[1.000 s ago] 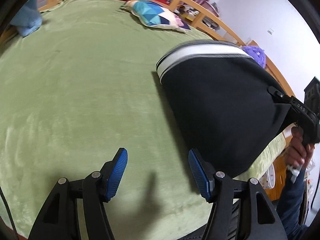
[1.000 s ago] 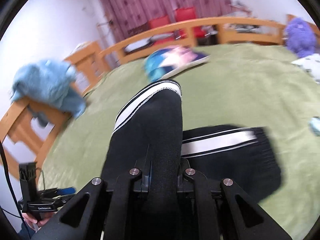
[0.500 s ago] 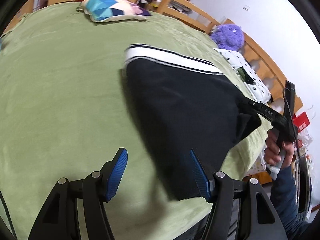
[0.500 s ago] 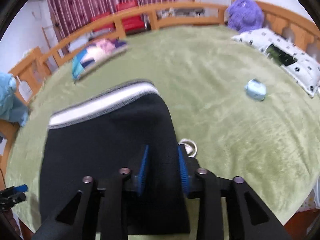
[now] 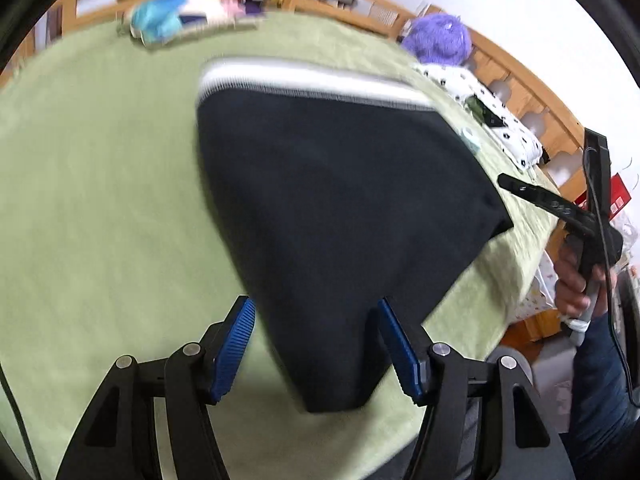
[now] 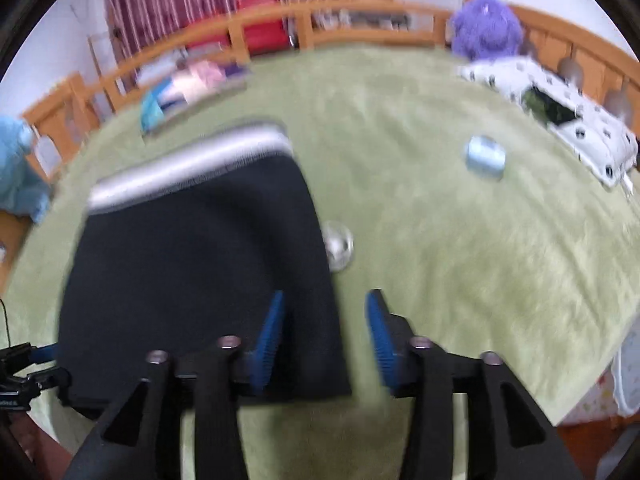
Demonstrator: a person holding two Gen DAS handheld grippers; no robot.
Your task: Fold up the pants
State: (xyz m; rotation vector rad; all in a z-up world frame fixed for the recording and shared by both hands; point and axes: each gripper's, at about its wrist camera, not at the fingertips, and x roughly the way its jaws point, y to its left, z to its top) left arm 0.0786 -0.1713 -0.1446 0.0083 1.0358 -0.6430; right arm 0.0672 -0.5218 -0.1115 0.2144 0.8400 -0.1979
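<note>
Black pants with a white stripe along the far edge lie folded flat on the green blanket. My left gripper is open, and the pants' near corner lies between its blue pads without being pinched. In the right wrist view the pants fill the left half. My right gripper straddles their right edge; its jaws are opening and the pads stand clear of the cloth. The right gripper also shows at the right of the left wrist view, held in a hand.
A small round silvery thing lies right beside the pants' right edge. Farther right are a pale blue object, a spotted white pillow and a purple plush toy. A colourful cushion lies by the wooden rail.
The right gripper was shut on a raised fold of the pants; it came down, let go and opened, and the pants now lie flat. The left gripper slid over onto their near corner.
</note>
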